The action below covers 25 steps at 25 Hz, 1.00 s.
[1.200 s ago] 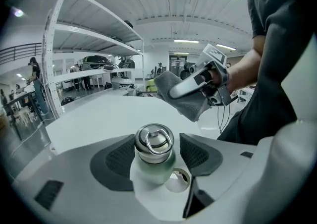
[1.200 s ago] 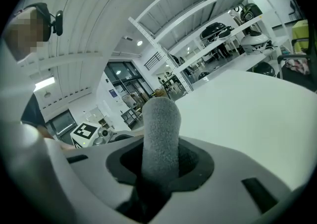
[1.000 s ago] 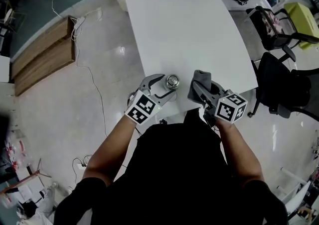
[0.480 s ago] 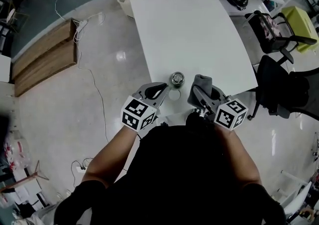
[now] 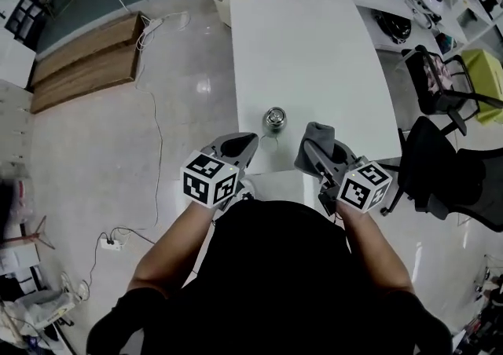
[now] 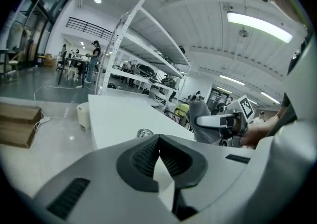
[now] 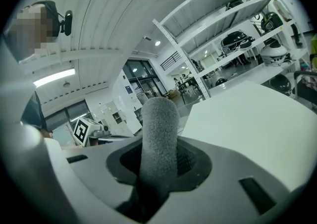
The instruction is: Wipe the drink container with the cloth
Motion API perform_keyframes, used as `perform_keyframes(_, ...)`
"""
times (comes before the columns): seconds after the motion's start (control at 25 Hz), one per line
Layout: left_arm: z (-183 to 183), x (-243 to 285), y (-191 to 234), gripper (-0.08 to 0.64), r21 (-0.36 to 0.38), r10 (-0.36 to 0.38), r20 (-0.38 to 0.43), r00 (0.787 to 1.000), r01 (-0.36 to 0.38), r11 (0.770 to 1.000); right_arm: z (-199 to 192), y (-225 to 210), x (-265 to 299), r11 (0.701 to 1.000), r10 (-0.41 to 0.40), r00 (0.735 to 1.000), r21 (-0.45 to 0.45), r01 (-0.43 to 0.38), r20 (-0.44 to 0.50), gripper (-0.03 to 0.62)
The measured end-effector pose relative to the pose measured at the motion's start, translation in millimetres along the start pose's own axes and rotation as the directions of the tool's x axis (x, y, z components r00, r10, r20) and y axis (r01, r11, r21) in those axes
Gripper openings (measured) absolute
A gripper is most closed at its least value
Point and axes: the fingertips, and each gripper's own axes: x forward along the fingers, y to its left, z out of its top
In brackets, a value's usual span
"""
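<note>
Head view, table: white table (image 5: 314, 47) fills the upper middle of the frame
Head view, drink container: shiny drink container (image 5: 274, 118) stands upright on the table near its lower edge, in the middle of the frame
Head view, left gripper: left gripper (image 5: 248, 140) is at the lower left of the drink container, near it but not touching; its tips come to one point
Head view, right gripper: right gripper (image 5: 313, 154) is at the lower right of the drink container and holds a grey cloth (image 5: 317, 133); the cloth sticks up and does not touch the drink container
Head view, other things: black chair (image 5: 452, 165) at the right edge, wooden boards (image 5: 86, 59) on the floor at the upper left
Left gripper view, jaws: pressed together with nothing between them
Left gripper view, drink container: small and shiny (image 6: 144, 132) on the table, just above the jaws in the middle of the frame
Left gripper view, cloth: at the right of the middle, pinched by the right gripper
Right gripper view, jaws: pinching the cloth (image 7: 158, 129), which stands up between them like a fat grey roll in the middle of the frame
Right gripper view, table: bare white top at the right
Right gripper view, shelves: shelves (image 7: 237, 44) at the upper right
</note>
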Motion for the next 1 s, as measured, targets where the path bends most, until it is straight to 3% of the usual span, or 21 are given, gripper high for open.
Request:
perform_keyframes(0.36,-43.7,-1.9,-98.7,0.017,-0.085,0.120,0.061,0.991,-0.115,0.990,-31.3,6.2,-83.3,0.992,0.095,0.992,-0.075,-0.101,-0.083,0.109)
perform_keyframes(0.6,-71.2,-20.3,-165.8,0.017,-0.076,0.169,0.074,0.983,-0.164,0.984,-53.6,17.5,-143.9,0.986,0.139,0.986,-0.078,-0.146,-0.094,0.109)
perform_keyframes(0.76,-88.9,-29.2,-193.2,0.017,-0.101,0.199,0.057,0.978,-0.193,0.976,-64.6,24.4,-168.6,0.983,0.162,0.981,-0.074,-0.170,-0.104,0.109)
perform_keyframes(1.0,-82.6,-50.7,-202.4,0.017,-0.071,0.228,0.073,0.971,-0.223,0.972,-69.2,41.5,-186.8,0.982,0.168,0.981,-0.069,-0.175,-0.092,0.109)
